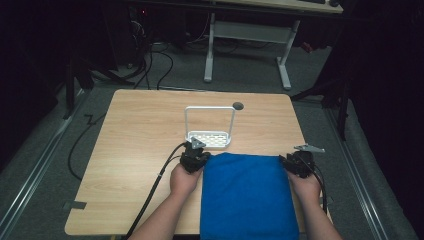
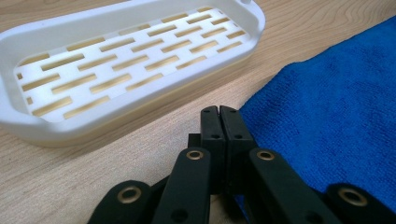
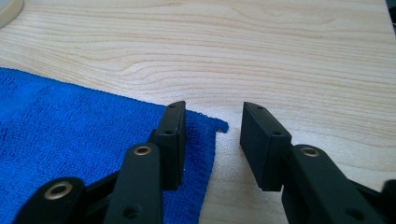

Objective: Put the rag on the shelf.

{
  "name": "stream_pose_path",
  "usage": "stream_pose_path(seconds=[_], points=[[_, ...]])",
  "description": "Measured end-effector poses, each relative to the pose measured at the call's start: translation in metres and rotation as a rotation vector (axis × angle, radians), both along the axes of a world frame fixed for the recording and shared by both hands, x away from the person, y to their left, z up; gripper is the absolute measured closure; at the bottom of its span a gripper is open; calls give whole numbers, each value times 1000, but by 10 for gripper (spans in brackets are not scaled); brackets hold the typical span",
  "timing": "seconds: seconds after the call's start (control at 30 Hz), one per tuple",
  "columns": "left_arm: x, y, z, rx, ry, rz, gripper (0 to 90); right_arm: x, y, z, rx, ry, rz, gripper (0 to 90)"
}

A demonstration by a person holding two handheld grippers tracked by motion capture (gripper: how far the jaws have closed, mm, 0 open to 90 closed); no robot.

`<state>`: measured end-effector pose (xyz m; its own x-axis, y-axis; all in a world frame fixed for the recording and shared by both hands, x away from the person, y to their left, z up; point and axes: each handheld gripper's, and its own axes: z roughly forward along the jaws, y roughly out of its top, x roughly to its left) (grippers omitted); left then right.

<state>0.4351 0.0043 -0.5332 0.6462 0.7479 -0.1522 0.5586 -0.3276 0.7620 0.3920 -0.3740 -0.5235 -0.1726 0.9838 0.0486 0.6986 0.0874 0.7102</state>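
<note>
Closest to you, the blue cloth (image 1: 247, 195) lies flat on the bench (image 1: 135, 150), its long side running from you toward the far edge, with the near end hanging over. Just past its far left corner sits the white tray (image 1: 210, 139), long side left to right. Your left tongs (image 2: 219, 113) are squeezed together at that corner. Your right tongs (image 3: 212, 120) gape wide around the far right corner.

Blue cloth (image 1: 247, 195); white slotted tray (image 2: 135, 56); light woodgrain table (image 1: 140, 135)
</note>
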Motion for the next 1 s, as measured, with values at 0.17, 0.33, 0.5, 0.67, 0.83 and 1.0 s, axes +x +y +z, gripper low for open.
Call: stream_pose_path(seconds=[0.17,0.33,0.5,0.67,0.83,1.0], points=[[0,2,0,-21,0,7,896,1,2,-1,-10,-7,8,646],[-1,3,0,-30,-4,7,898,-2,8,-1,-32,-8,45,859],[-3,3,1,-35,-18,7,898,-8,11,-1,-30,-31,57,883],[-7,6,2,-63,-55,2,898,-25,8,4,36,-97,34,885],[-10,7,3,-76,-76,-7,899,-39,15,13,3,-149,55,884],[-18,15,9,-98,-109,2,900,-52,15,21,13,-214,52,885]])
